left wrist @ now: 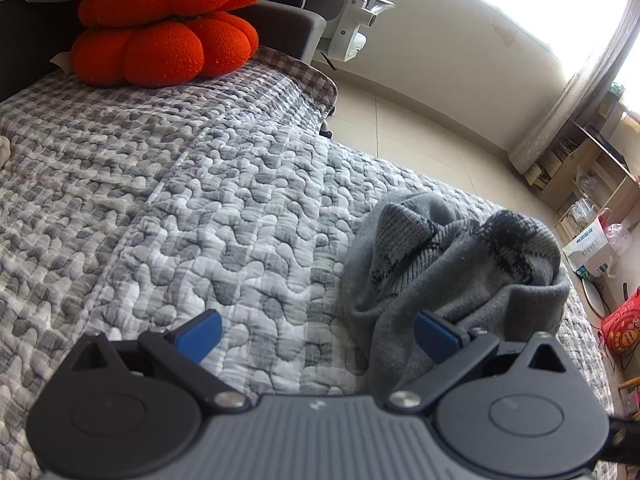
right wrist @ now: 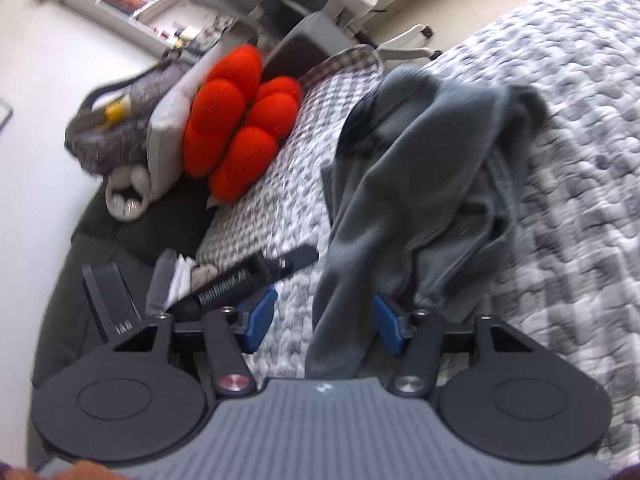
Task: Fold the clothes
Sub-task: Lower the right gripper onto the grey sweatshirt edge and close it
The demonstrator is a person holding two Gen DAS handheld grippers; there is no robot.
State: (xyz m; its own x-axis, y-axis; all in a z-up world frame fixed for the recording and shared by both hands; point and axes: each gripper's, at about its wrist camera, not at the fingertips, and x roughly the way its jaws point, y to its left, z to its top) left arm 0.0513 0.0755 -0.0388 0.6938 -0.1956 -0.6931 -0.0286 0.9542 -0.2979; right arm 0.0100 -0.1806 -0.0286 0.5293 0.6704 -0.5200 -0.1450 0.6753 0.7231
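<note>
Two grippers are in play, and neither has a grip on anything yet.

From the left wrist, the left gripper (left wrist: 318, 334) stands with its jaws wide apart and empty above the quilted bed cover (left wrist: 192, 208). The grey sweater (left wrist: 452, 268) lies in a crumpled heap ahead and to the right of it, a ribbed edge and a dark patterned patch turned up on top. The right blue pad (left wrist: 436, 338) sits just over the near edge of the heap; whether it touches the cloth cannot be told. Far ahead to the left, an orange cushion (left wrist: 168, 24) rests at the head of the bed.

From the right wrist, which is blurred, the right gripper (right wrist: 322, 326) is also spread wide with nothing clamped. A hanging end of the grey sweater (right wrist: 420, 184) reaches down between its open fingers, near the right pad, while the bulk lies bunched straight ahead on the bed cover (right wrist: 560, 160). The orange cushion (right wrist: 236, 120) is ahead to the left, and a dark strap-like item (right wrist: 256, 276) lies just beyond the left finger.

By the look of it, folding has hardly begun: the garment is not spread flat and shows no neat crease. Grasping, laying it out and folding it all appear to remain.
</note>
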